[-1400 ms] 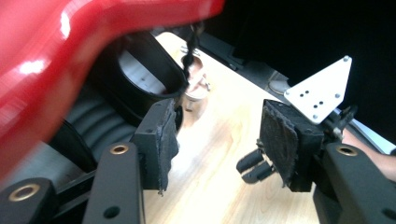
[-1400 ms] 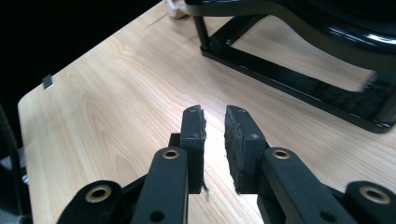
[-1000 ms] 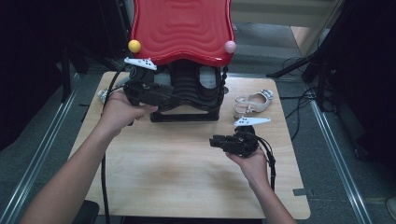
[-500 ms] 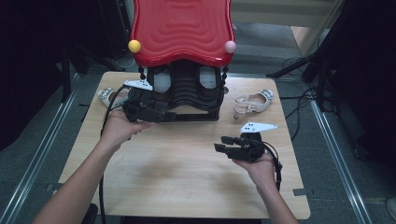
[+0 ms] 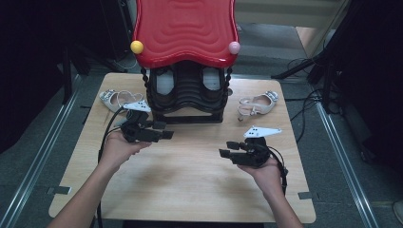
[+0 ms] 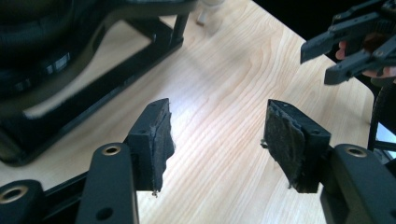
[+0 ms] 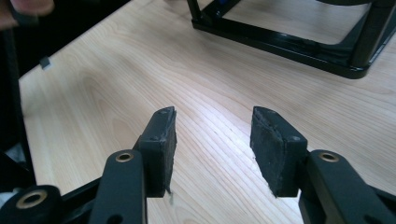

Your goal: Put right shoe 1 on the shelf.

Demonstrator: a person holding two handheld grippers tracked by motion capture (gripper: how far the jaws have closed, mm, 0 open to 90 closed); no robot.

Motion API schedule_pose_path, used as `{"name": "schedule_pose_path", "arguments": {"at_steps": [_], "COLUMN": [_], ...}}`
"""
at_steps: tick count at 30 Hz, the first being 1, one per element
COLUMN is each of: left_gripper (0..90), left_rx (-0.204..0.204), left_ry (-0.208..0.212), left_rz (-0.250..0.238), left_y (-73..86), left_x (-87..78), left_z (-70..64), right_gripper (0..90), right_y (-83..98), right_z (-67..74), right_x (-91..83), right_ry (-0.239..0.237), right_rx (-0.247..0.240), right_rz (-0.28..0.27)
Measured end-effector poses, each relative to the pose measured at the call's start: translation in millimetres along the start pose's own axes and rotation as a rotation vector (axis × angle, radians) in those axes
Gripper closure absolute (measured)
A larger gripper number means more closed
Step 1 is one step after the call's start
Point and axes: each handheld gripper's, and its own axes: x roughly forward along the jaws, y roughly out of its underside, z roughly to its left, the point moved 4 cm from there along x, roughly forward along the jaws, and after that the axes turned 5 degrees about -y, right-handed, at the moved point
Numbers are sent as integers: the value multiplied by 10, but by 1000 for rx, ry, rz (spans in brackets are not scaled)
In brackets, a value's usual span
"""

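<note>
High view: your left gripper (image 5: 164, 135) sat just in front of the black rack (image 5: 187, 95), jaws spread and empty, though lately narrowing. The left sandal (image 5: 114, 98) lay farther back and to its left, near the table (image 5: 190, 190) edge, long axis across the table. Your right gripper (image 5: 227, 148) was spread and empty, jaws lately widening; the right sandal (image 5: 256, 102) lay beyond it (each hand was nearer its own sandal).
Left gripper view: bare wood lay between the pads, with the rack base at left.
Right gripper view: bare wood lay between the pads, with open room up to the rack base
</note>
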Motion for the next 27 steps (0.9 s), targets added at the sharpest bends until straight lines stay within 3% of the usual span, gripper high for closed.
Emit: {"name": "schedule_pose_path", "arguments": {"at_steps": [4,8,11,15,16,19,23,27], "left_gripper": [470,513,550,523,528,541,607,627], "left_rx": [18,9,41,-35,-37,-2,-58,-80], "left_ry": [-9,-8,-10,7,12,-30,-22,-59], "left_rz": [-2,-13,12,30,31,37,36,35], "left_y": [139,269,360,409,423,451,455,480], "left_x": [7,43,60,61,61,72,39,-6], "left_z": [0,35,73,151,178,218,315,443], "right_gripper": [534,533,534,534,534,535,535,533], "right_y": [-12,-11,-4,13,19,30,31,36], "right_z": [-31,-68,-80,-101,-107,-118,-121,-140], "right_x": [24,51,58,60,63,73,67,64], "right_ry": [-12,-7,-3,1,4,13,8,9], "right_rx": [4,11,15,29,27,29,31,38], "right_rz": [-7,2,9,19,26,41,37,34]}}
